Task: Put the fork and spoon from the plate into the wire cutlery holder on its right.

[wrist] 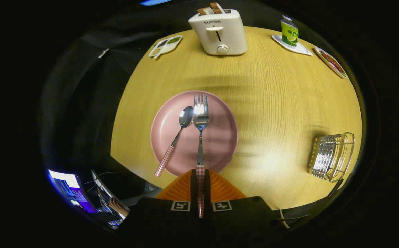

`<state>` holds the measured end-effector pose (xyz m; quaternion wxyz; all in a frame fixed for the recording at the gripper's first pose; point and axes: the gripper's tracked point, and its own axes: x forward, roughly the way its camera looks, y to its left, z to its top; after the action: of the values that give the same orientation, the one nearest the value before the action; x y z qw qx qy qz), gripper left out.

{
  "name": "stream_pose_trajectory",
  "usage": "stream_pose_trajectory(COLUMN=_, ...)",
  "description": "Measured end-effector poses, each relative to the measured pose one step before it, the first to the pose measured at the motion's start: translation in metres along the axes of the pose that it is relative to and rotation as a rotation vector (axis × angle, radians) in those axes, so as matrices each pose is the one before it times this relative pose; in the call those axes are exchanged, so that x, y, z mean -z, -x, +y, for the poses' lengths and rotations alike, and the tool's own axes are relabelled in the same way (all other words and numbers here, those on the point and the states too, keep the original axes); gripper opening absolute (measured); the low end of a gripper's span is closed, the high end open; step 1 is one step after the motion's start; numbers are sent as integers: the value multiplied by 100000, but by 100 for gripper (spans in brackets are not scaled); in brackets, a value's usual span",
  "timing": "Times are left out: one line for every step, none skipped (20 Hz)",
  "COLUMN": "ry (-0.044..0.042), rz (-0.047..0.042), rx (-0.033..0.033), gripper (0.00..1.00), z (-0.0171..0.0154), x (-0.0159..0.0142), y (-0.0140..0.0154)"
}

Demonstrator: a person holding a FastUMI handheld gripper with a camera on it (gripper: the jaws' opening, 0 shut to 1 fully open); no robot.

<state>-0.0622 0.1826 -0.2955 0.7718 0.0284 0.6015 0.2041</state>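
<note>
Fork gripped by handle.
Gripper (200,187) closed on fork (200,117) handle at plate (220,144) near edge; spoon (180,131) alongside; holder (332,156) at table (275,103) right edge.

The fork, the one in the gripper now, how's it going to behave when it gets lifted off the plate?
The fork looks like rigid metal, so it shouldn't flex. The gripper pinches only its handle end, so the head may droop. Its polished tines could slide on the plate.

The toaster (218,32), far beyond the jaws, carries the word "SUPOR" on its front. Other print is unreadable.
</note>
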Motion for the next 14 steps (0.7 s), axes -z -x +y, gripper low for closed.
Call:
stream_pose_trajectory(ry=1211, rz=-1699, rx=-2211, gripper=9, z=-221, x=51, y=1497)
stream_pose_trajectory(ry=1080, rz=-1101, rx=-1811, gripper=9, z=-509, x=143, y=1496)
stream_pose_trajectory(ry=1502, rz=-185, rx=-1100, gripper=9, z=-694, x=141, y=1466)
stream_pose_trajectory(ry=1815, rz=66, rx=115, gripper=9, z=-900, x=380, y=1355)
stream_pose_trajectory(ry=2084, rz=201, rx=692, gripper=9, z=-1229, x=229, y=1313)
stream_pose_trajectory(ry=2367, rz=229, rx=1736, gripper=9, z=-1538, x=322, y=1093)
stream_pose_trajectory(ry=2008, rz=428, rx=2599, gripper=9, z=-1722, x=305, y=1052)
stream_pose_trajectory(ry=750, rz=906, rx=1522, gripper=9, z=-1344, x=466, y=985)
stream_pose_trajectory(ry=70, rz=1980, rx=1108, gripper=9, z=-1392, x=501, y=954)
stream_pose_trajectory(ry=-152, rz=2448, rx=1462, gripper=9, z=-1410, x=628, y=840)
stream_pose_trajectory(ry=-112, rz=1947, rx=774, gripper=9, z=-1375, x=381, y=640)
stream_pose_trajectory(ry=-36, rz=1830, rx=934, gripper=9, z=-1243, x=266, y=588)
stream_pose_trajectory(ry=180, rz=2286, rx=1027, gripper=9, z=-1248, x=267, y=483)
stream_pose_trajectory(ry=318, rz=2174, rx=1016, gripper=9, z=-1135, x=398, y=461)
